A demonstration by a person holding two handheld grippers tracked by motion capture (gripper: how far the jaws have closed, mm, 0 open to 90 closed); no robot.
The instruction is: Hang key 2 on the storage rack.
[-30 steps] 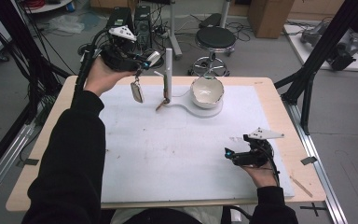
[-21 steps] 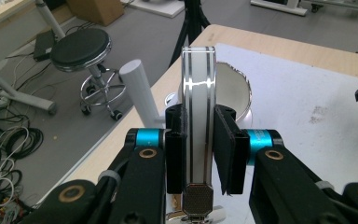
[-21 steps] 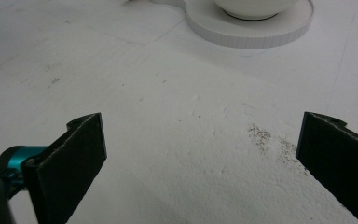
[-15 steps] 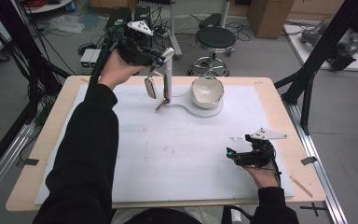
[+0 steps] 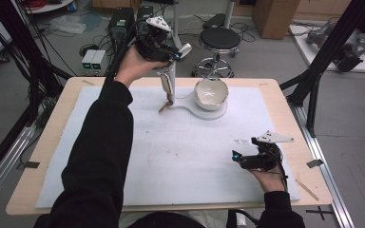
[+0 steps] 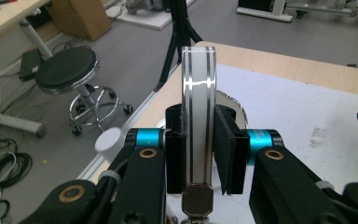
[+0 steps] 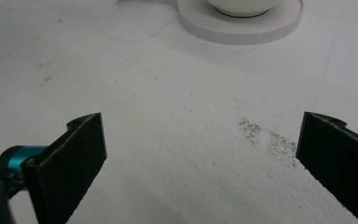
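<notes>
My left gripper [image 5: 173,53] is held high over the table's far edge, shut on the flat shiny handle [image 6: 198,107] of a metal utensil. The utensil's lower end [image 5: 166,85] hangs below the gripper, in front of a white upright post [image 5: 172,73]. In the left gripper view both black pads [image 6: 176,140] press on the striped handle. A white bowl [image 5: 211,93] sits on a round white stand [image 5: 218,113] just right of the post. My right gripper [image 5: 240,160] rests on the white mat at the near right. Its jaws [image 7: 200,154] stand wide apart with nothing between them.
A white mat [image 5: 171,156] covers most of the wooden table [image 5: 52,142]. A black stool [image 5: 220,40] stands beyond the far edge, with cables and boxes on the floor. Black tripod legs [image 5: 313,90] rise at the table's right side.
My left hand has carried the utensil to the right along the far edge, from left of the post to right at it. The right gripper has stayed put.
</notes>
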